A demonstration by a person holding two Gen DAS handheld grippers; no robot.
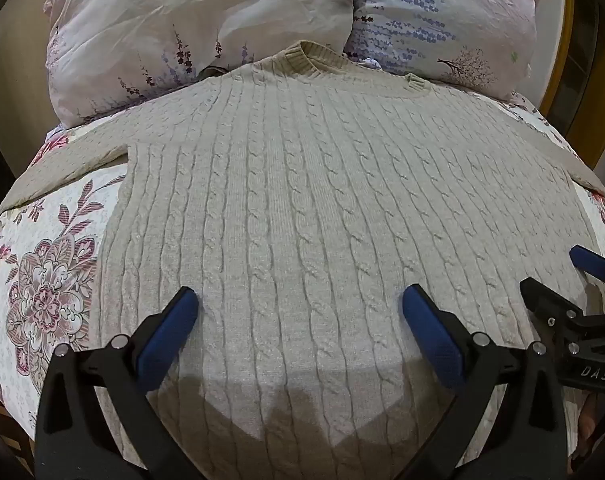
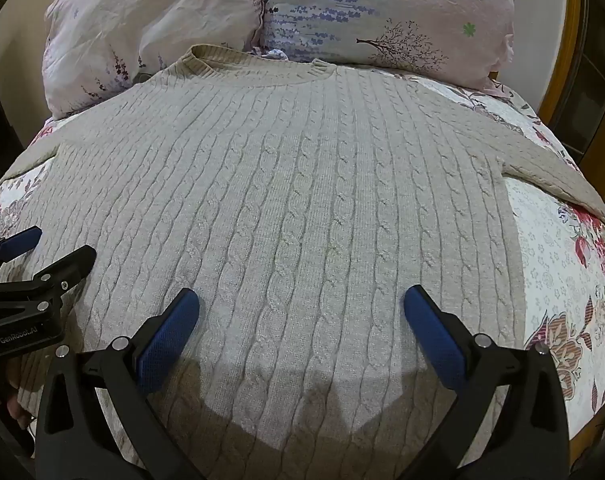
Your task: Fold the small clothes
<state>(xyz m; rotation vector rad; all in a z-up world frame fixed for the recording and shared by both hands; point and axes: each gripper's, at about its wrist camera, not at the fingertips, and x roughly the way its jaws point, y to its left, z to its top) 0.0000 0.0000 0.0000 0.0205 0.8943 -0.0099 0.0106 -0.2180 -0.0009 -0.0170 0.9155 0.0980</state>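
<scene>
Floral bedspread (image 1: 54,264), sweater (image 1: 302,208) hem hidden, tongs (image 1: 300,320) agape

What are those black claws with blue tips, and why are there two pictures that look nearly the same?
Those claws are grabbers that a person holds, one in each hand. Each carries a small camera looking out along its two fingers, so there are two pictures. One shows the left gripper, the other the right gripper. Both are open and hold nothing. Below them a beige cable-knit sweater lies flat on a flowery bedspread, sleeves spread out, its collar by two pillows. Each camera also glimpses the other grabber at its edge. The sweater is not folded yet.
</scene>
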